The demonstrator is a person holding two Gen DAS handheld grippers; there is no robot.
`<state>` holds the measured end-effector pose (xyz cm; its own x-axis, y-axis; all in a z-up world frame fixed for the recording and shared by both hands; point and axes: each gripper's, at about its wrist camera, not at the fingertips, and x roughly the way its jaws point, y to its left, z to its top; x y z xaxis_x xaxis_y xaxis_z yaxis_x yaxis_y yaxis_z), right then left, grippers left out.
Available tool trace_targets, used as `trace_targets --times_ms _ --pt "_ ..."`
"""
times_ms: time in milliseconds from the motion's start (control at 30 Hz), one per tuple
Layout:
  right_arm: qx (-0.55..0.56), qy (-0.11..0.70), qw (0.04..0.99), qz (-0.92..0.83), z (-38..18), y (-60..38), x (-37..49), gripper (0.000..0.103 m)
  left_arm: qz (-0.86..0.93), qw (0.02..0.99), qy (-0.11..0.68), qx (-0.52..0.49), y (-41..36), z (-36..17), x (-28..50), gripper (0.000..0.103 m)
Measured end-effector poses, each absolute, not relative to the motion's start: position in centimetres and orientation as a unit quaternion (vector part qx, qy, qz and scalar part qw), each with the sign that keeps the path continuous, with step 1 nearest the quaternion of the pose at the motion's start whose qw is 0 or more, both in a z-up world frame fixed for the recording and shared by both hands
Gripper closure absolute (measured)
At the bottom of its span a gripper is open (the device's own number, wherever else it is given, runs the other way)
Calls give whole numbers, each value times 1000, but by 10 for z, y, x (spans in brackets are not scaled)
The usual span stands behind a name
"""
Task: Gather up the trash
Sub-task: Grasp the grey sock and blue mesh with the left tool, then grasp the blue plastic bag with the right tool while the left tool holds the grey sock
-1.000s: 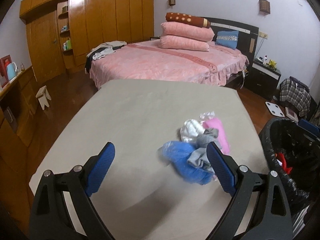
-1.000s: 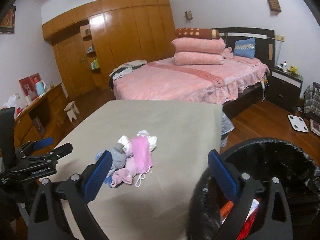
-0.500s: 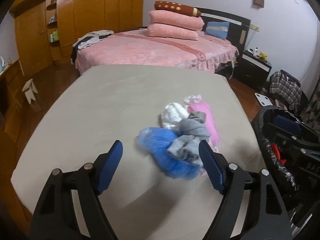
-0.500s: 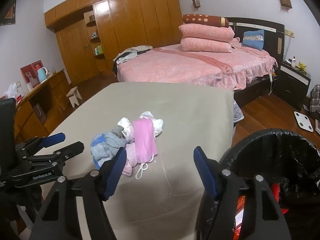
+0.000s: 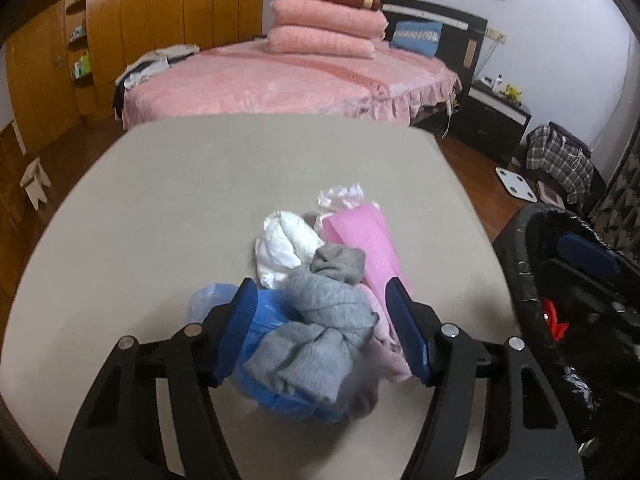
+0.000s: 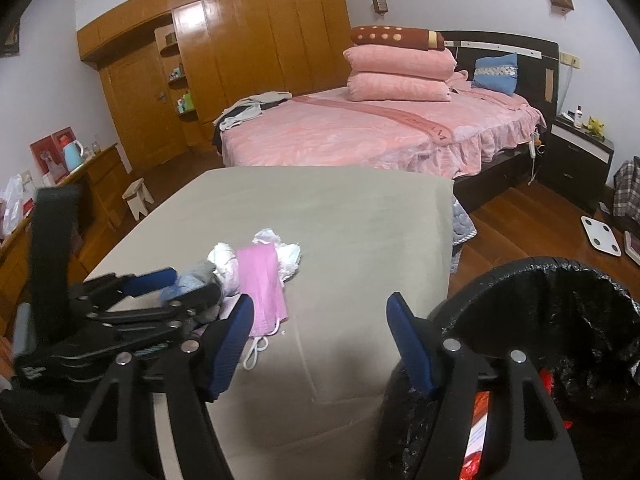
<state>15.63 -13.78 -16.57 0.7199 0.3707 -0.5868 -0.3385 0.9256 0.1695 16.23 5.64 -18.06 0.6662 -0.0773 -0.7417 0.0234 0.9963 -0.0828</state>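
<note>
A: Left gripper (image 5: 322,326)?

B: Low over the table (image 5: 160,208), fingers about half spread around the near end of the trash pile (image 5: 320,280). Between the blue pads (image 5: 240,326): a grey knit rag (image 5: 316,340) lying on blue plastic (image 5: 276,384). Cannot tell whether the pads press the bundle or only flank it. Seen from the right wrist camera at 9 o'clock, left gripper (image 6: 176,294) over the pile's left end.

A: Rest of the pile?

B: Beyond the rag, toward 12 o'clock: white crumpled paper (image 5: 286,246). At 1 o'clock from the rag: a pink mask (image 5: 362,240), flat, with a white wad (image 5: 340,196) past its far end. Pale pink cloth (image 5: 386,344) just inside the right pad. All touching, 1 heap, right of the table's middle.

A: Right gripper (image 6: 320,346)?

B: Spread wide, holding nothing. Pointed over the table's near right corner, left finger (image 6: 230,346) beside the mask (image 6: 262,284) and its white ear loop (image 6: 256,350), right finger at the bin's rim.

A: Bin?

B: Black-lined bin (image 6: 560,288) at 4 o'clock in the right view, just off the table edge, red scraps (image 6: 478,404) inside. In the left view, bin (image 5: 516,272) at 3 o'clock, something red (image 5: 554,318) in it.

A: Background?

B: Pink bed (image 6: 360,128) at 12 o'clock, 3 stacked pillows (image 6: 400,68), wooden wardrobe (image 6: 248,48) at 11 o'clock.
</note>
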Motion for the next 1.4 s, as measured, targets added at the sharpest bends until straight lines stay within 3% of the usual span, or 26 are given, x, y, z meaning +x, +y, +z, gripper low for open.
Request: trace_targets --times_ms 133,267,867,1400 --pt "28 326 926 190 -169 -140 161 35 -21 908 417 -30 58 -191 167 41" --pt "30 329 925 190 -169 -138 163 35 -31 910 411 -33 57 -189 168 60" --pt "28 316 925 211 -162 -122 161 35 -9 934 347 -85 101 -134 131 62" --pt "15 330 900 284 -173 -47 154 35 55 925 370 -72 158 -152 111 62"
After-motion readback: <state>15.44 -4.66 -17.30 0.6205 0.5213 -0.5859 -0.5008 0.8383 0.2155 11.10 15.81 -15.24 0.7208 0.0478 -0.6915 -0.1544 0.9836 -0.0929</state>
